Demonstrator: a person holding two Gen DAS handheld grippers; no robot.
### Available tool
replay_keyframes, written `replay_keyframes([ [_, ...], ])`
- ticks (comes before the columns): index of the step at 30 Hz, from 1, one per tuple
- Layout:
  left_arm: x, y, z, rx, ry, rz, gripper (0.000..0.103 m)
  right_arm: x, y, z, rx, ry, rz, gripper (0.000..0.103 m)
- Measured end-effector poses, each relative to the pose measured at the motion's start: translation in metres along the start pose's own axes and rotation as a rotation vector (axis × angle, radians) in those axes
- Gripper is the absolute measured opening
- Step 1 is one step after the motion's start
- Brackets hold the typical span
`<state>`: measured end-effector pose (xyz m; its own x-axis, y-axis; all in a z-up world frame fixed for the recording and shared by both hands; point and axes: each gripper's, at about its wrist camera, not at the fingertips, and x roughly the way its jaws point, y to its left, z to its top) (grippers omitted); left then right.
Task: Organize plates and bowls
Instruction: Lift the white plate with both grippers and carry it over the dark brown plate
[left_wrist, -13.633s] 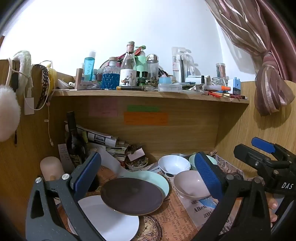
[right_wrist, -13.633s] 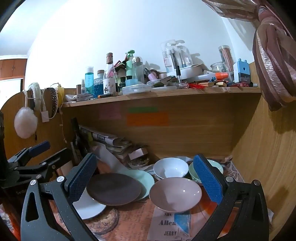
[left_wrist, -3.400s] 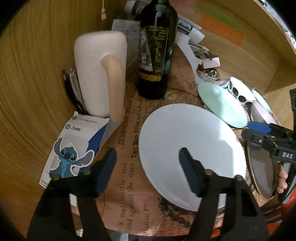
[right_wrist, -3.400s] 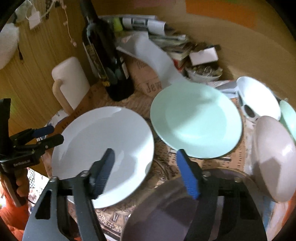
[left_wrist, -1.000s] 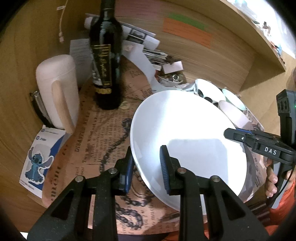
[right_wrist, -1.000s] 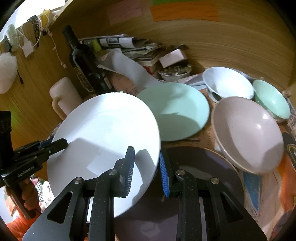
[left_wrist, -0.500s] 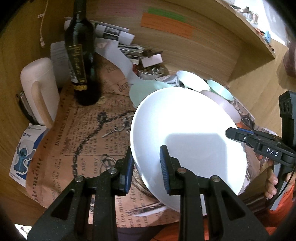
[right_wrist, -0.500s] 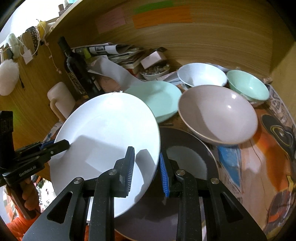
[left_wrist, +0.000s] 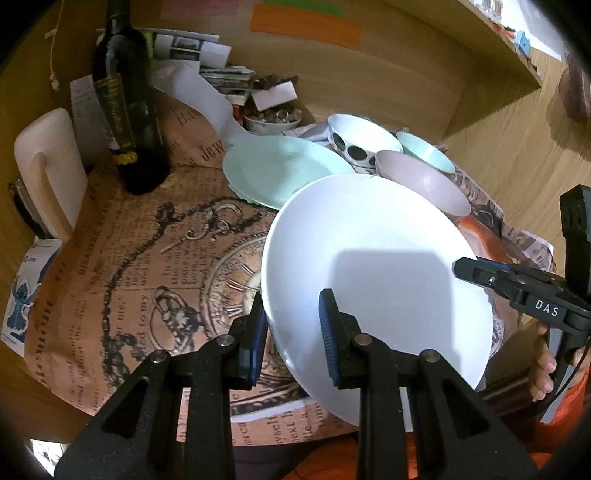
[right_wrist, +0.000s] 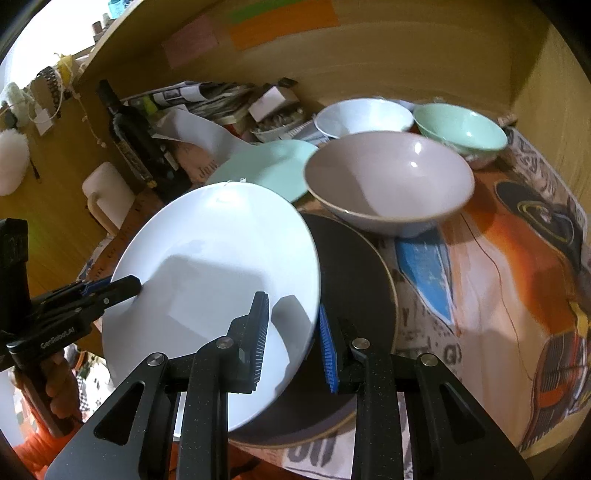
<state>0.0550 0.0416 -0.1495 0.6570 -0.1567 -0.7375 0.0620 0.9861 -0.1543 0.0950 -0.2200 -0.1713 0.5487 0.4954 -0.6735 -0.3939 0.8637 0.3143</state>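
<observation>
A large white plate (left_wrist: 373, 266) is held tilted above the table by both grippers. My left gripper (left_wrist: 291, 325) is shut on its left rim; it also shows in the right wrist view (right_wrist: 122, 288). My right gripper (right_wrist: 293, 332) is shut on the plate's (right_wrist: 218, 266) right rim, and shows in the left wrist view (left_wrist: 469, 267). A dark brown plate (right_wrist: 354, 295) lies under it. Behind are a mint plate (left_wrist: 280, 170), a pink bowl (right_wrist: 388, 181), a white bowl (right_wrist: 364, 116) and a mint bowl (right_wrist: 460, 131).
A dark wine bottle (left_wrist: 125, 110) and a cream mug (left_wrist: 51, 170) stand at the back left. Papers and a small dish of odds and ends (left_wrist: 273, 116) crowd the back wall. A printed newspaper-style cloth (left_wrist: 147, 251) covers the table. Wooden walls close in left, back and right.
Both grippers have carried the white plate to the right, over the dark brown plate. The clock print on the cloth at the left is now uncovered.
</observation>
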Motion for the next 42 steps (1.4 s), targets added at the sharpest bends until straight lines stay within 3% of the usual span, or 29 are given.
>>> replay_keyframes([
  [31, 0.043, -0.018, 0.006, 0.054, 0.079, -0.031, 0.030, 0.003, -0.025, -0.007, 0.068, 0.052, -0.021, 0.024],
  [42, 0.048, -0.028, 0.007, 0.145, 0.062, 0.024, 0.030, 0.001, -0.027, -0.006, 0.085, 0.058, -0.015, 0.024],
])
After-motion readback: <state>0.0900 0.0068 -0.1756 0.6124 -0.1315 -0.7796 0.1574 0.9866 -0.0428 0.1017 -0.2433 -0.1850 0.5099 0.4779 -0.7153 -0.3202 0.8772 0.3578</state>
